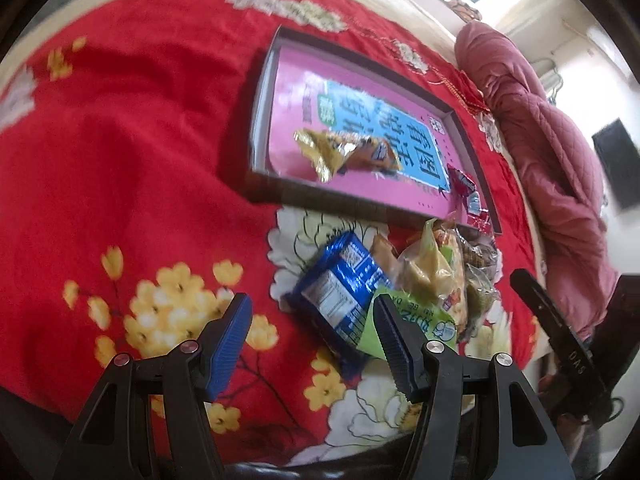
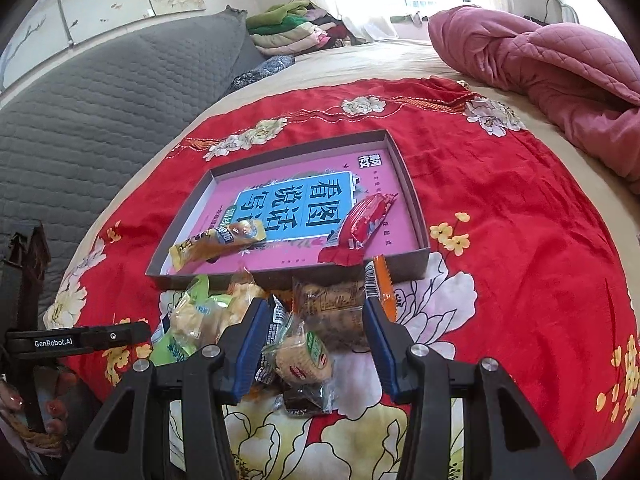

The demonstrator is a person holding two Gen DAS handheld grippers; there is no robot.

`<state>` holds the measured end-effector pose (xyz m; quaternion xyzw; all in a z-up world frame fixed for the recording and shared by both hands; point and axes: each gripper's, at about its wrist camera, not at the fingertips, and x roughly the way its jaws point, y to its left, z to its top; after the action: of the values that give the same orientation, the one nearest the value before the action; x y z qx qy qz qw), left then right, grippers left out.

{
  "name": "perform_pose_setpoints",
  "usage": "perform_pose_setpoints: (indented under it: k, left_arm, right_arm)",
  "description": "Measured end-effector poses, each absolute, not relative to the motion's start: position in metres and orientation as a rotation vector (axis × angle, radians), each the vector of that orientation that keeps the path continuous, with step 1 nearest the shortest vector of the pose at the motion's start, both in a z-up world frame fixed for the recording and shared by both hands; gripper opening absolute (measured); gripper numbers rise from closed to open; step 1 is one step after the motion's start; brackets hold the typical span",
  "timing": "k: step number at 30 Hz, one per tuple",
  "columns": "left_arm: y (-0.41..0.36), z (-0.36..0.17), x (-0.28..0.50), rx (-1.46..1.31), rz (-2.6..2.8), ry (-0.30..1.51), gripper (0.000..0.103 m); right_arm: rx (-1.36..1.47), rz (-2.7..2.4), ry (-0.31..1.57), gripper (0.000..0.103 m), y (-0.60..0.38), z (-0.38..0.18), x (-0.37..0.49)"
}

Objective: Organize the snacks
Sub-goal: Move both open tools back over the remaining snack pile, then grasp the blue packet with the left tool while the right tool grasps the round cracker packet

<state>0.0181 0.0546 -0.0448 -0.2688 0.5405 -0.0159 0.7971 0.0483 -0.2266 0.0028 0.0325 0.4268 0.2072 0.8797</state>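
A shallow box (image 1: 260,184) (image 2: 412,272) with a pink and blue printed floor lies on the red floral cloth. In it lie a gold-orange snack packet (image 1: 344,156) (image 2: 216,244) and a red packet (image 1: 464,184) (image 2: 364,220). A pile of snacks lies in front of the box: a blue packet (image 1: 340,292), a green packet (image 1: 424,324) (image 2: 176,344), clear-wrapped cakes (image 2: 308,360) and brown pastries (image 2: 332,304). My left gripper (image 1: 312,328) is open above the blue packet. My right gripper (image 2: 312,332) is open, its fingers on either side of the wrapped cake.
A pink quilt (image 2: 552,64) lies at the far right of the bed. A grey padded headboard (image 2: 100,120) and folded clothes (image 2: 292,28) are at the back left. The right gripper's black body (image 1: 568,344) shows at the left view's right edge.
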Motion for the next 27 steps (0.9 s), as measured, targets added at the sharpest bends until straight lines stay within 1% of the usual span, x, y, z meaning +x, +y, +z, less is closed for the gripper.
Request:
perform_pose_setpoints:
  k: [5,22,27]
  left_arm:
    - [0.059,-0.06,0.018,-0.705,-0.054,1.191,0.065]
    - [0.068,-0.087,0.037,-1.096,-0.01,1.182,0.064]
    - [0.065,-0.087,0.047,-1.096,0.035,1.2,0.065]
  right_arm:
    - [0.061,0.432,0.905,0.049,-0.225,0.0,0.048]
    - [0.034,0.438,0.938,0.049,-0.219,-0.011,0.049]
    - [0.036,0.439,0.94,0.049,-0.219,-0.013,0.049]
